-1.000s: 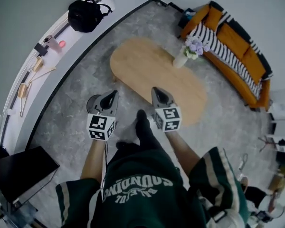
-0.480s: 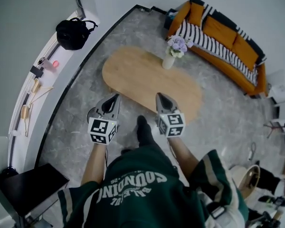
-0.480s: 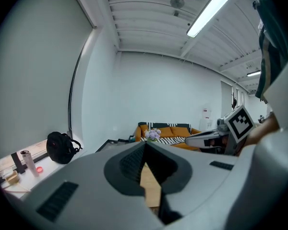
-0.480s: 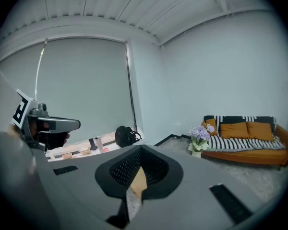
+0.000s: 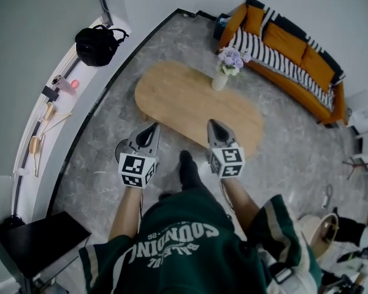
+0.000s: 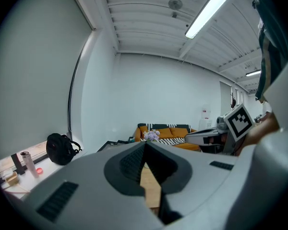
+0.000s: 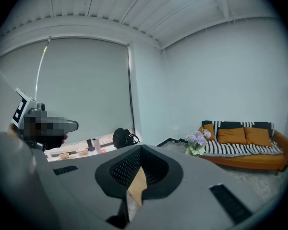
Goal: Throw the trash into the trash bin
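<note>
I see no trash in any view. My left gripper [image 5: 152,128] and right gripper [image 5: 213,124] are held side by side at waist height, pointing at the oval wooden table [image 5: 172,97]. Both look shut, tips together, with nothing between them. In the left gripper view the jaw tips of the left gripper [image 6: 145,144] meet in front of the table, and the right gripper [image 6: 216,133] shows at the right. The right gripper [image 7: 139,148] is shut too. A dark round object [image 5: 119,148] on the floor is half hidden behind the left gripper; I cannot tell what it is.
A white vase of purple flowers [image 5: 223,69] stands on the table's far side. An orange sofa with a striped throw [image 5: 288,45] lines the back wall. A black bag [image 5: 97,44] and small items sit on the left ledge. A black stand [image 5: 40,237] is lower left, a pale round container [image 5: 311,228] lower right.
Both grippers have moved forward toward the table and risen a little, still side by side and shut. The person has stepped closer to the table.
</note>
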`<state>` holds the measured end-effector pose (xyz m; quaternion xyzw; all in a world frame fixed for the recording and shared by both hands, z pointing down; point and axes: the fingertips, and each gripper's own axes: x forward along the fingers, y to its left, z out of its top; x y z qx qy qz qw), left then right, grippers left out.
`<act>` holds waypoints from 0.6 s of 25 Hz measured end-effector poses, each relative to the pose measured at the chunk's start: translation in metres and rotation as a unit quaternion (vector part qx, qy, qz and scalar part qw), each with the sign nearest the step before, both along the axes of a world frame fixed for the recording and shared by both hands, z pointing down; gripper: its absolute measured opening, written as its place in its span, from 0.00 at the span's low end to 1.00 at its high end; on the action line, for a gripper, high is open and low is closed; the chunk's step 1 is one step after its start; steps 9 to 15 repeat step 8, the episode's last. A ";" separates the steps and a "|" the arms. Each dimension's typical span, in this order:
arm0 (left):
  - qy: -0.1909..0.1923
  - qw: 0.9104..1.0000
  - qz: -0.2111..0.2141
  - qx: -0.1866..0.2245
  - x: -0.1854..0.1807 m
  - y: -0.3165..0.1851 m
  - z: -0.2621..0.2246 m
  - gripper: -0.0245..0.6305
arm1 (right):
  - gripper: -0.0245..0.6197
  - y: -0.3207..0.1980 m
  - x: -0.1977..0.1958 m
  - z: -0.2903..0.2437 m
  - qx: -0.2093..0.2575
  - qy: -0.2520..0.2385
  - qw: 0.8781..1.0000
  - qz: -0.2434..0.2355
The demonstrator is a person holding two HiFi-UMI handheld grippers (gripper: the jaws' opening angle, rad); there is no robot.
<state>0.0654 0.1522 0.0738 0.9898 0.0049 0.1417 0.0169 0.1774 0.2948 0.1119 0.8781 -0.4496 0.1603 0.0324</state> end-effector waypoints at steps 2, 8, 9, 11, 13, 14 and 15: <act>0.001 1.000 -0.002 0.002 -0.002 -0.002 -0.001 0.04 | 0.04 -0.001 -0.001 -0.001 0.003 -0.001 1.000 0.000; 0.000 1.000 -0.012 0.001 -0.009 -0.007 -0.001 0.04 | 0.04 -0.007 -0.006 -0.005 0.007 0.008 1.000 -0.009; 0.000 1.000 -0.012 0.001 -0.009 -0.007 -0.001 0.04 | 0.04 -0.007 -0.006 -0.005 0.007 0.008 1.000 -0.009; 0.000 1.000 -0.012 0.001 -0.009 -0.007 -0.001 0.04 | 0.04 -0.007 -0.006 -0.005 0.007 0.008 1.000 -0.009; 0.000 1.000 -0.012 0.001 -0.009 -0.007 -0.001 0.04 | 0.04 -0.007 -0.006 -0.005 0.007 0.008 1.000 -0.009; 0.000 1.000 -0.012 0.001 -0.009 -0.007 -0.001 0.04 | 0.04 -0.007 -0.006 -0.005 0.007 0.008 1.000 -0.009; 0.000 1.000 -0.012 0.001 -0.009 -0.007 -0.001 0.04 | 0.04 -0.007 -0.006 -0.005 0.007 0.008 1.000 -0.009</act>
